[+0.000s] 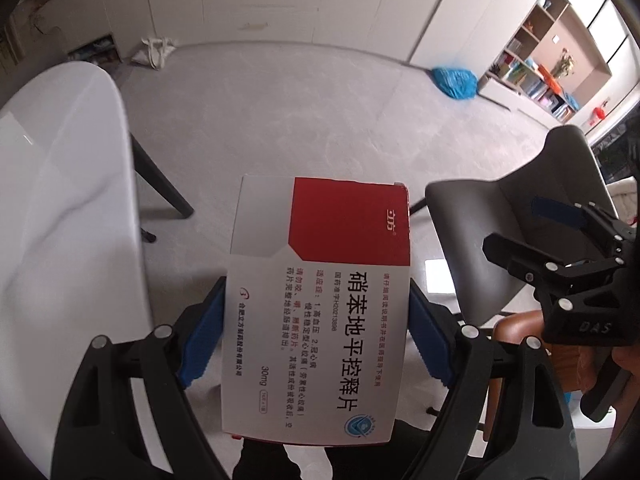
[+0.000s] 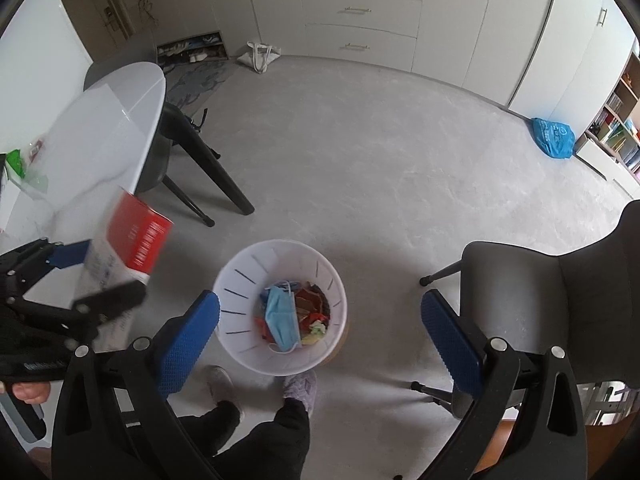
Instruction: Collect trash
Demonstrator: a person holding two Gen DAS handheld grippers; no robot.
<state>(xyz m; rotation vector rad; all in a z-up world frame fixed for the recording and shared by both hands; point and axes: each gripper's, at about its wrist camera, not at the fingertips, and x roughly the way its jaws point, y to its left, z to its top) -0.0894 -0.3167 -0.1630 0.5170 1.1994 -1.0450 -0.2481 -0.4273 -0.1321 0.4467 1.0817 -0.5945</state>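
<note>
My left gripper [image 1: 316,336] is shut on a red and white medicine box [image 1: 320,300], held flat between its blue pads in the air beside the white table [image 1: 60,200]. The box also shows in the right wrist view [image 2: 136,240], left of the bin and higher. A white slotted trash bin [image 2: 236,280] stands on the floor and holds a blue face mask [image 2: 282,320] and colourful scraps. My right gripper [image 2: 320,332] is open and empty above the bin; it also shows in the left wrist view [image 1: 556,240].
A grey chair [image 2: 560,300] stands right of the bin. The white table [image 2: 100,140] with black legs is on the left, with a green packet [image 2: 16,164] on it. The person's feet [image 2: 260,388] are just in front of the bin. A blue bag [image 2: 554,138] lies by the cabinets.
</note>
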